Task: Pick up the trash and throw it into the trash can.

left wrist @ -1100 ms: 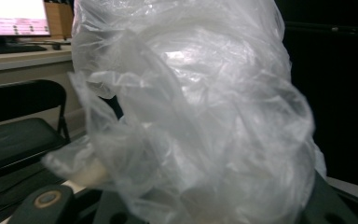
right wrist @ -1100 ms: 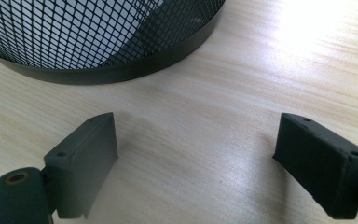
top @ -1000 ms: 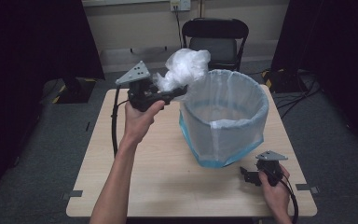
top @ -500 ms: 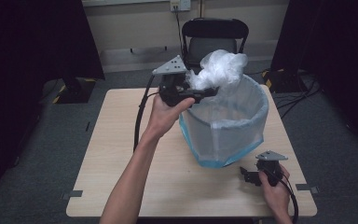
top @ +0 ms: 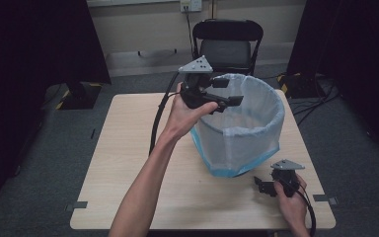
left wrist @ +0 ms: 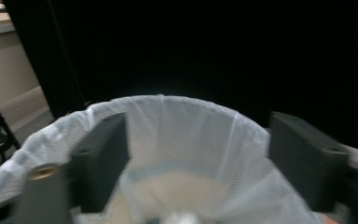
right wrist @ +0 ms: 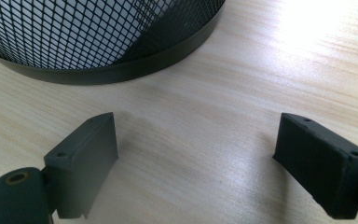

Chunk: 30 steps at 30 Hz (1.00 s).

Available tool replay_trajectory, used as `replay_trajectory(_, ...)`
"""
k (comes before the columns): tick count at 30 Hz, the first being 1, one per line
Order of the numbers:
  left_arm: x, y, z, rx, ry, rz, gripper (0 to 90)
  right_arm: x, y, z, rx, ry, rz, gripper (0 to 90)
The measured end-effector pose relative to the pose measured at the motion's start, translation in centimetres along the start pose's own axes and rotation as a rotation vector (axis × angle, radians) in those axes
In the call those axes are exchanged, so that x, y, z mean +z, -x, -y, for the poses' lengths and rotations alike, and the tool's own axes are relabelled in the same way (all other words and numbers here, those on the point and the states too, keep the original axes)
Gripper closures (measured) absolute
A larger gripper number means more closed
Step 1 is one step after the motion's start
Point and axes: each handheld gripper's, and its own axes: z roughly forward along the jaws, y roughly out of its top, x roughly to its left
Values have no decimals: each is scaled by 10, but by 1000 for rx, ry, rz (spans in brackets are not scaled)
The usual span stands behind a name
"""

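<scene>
Left gripper, jaws spread and empty, hovers over the black mesh bin lined with a translucent white bag; withdrawing should lift clear of the liner rim. Right gripper, also spread, rests on the pale wooden table.

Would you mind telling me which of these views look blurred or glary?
Left gripper view: soft, motion-blurred, the lined bin hazy against black. Right gripper view: sharp, with glare on the table at upper right. High view: evenly lit, dark sides.

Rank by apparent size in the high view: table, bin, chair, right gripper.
Largest to smallest:
1. table
2. bin
3. chair, though it stands farther back, so it may look smaller than it is
4. right gripper
</scene>
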Motion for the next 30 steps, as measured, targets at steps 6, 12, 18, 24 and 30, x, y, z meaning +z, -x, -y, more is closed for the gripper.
replay_trajectory(6, -11, -10, 3, -30, 61, 2, 156, 0, 0, 0, 0, 0, 0, 121)
replay_trajectory(12, -36, -23, 12, -65, 32, -72, 162, 0, 0, 0, 0, 0, 0, 121)
replay_trajectory(18, -55, -32, 22, -79, 32, -115, 162, 0, 0, 0, 0, 0, 0, 122)
replay_trajectory(24, -75, -39, 32, -87, 32, -194, 162, 0, 0, 0, 1, 0, 0, 121)
replay_trajectory(30, -96, -39, 41, -86, 22, -244, 157, 0, 0, 0, 0, 0, 0, 121)
